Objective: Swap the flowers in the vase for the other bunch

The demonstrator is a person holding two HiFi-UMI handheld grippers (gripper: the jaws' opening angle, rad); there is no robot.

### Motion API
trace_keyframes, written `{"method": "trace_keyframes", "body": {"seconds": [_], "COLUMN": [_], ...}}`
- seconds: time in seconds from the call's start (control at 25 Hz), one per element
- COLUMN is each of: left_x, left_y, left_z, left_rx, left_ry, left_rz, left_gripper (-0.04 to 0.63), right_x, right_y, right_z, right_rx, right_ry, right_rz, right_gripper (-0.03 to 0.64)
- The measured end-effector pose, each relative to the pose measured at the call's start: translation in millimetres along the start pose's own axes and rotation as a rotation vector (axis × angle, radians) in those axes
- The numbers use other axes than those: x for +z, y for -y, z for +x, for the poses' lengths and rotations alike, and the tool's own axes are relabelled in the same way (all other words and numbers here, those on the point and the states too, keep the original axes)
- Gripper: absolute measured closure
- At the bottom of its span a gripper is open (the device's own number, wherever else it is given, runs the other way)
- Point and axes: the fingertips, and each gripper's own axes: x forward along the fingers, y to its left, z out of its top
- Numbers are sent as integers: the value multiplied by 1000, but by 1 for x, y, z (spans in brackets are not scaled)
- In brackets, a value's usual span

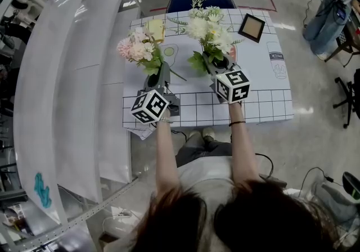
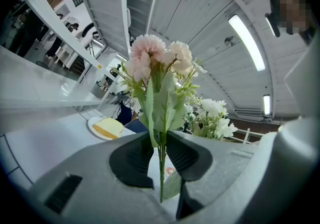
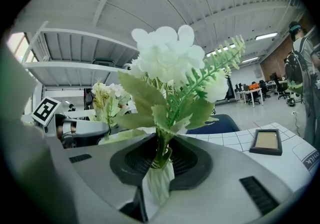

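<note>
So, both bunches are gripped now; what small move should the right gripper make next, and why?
Probably open the right gripper to release the white bunch: its stems already stand in the mouth of the white vase, right under the jaws. The left gripper holds the pink bunch apart from it.

You wear a pale short-sleeved top (image 1: 205, 180), dark trousers (image 1: 192, 149) and a dark wristband (image 1: 237, 124). Your left gripper (image 1: 159, 73) and right gripper (image 1: 218, 64) are grey, with black-and-white marker cubes (image 1: 150, 106).

White ribbed vase (image 3: 159, 180), pink bunch (image 1: 135, 48), green-leaved white bunch (image 1: 209, 27), black-gridded white tablecloth (image 1: 264, 104).
</note>
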Motion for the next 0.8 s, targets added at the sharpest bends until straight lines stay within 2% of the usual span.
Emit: {"method": "trace_keyframes", "body": {"seconds": [0.32, 0.8], "left_x": [-2, -4], "left_y": [0, 0], "left_z": [0, 1], "left_rx": [-8, -9], "left_ry": [-3, -4], "left_rz": [-13, -21], "left_gripper": [520, 520], "right_x": [-6, -8], "right_y": [-3, -2], "right_z": [0, -1], "right_rx": [-10, -12], "right_ry": [-25, -16], "right_rz": [-47, -58], "right_gripper": [560, 557]}}
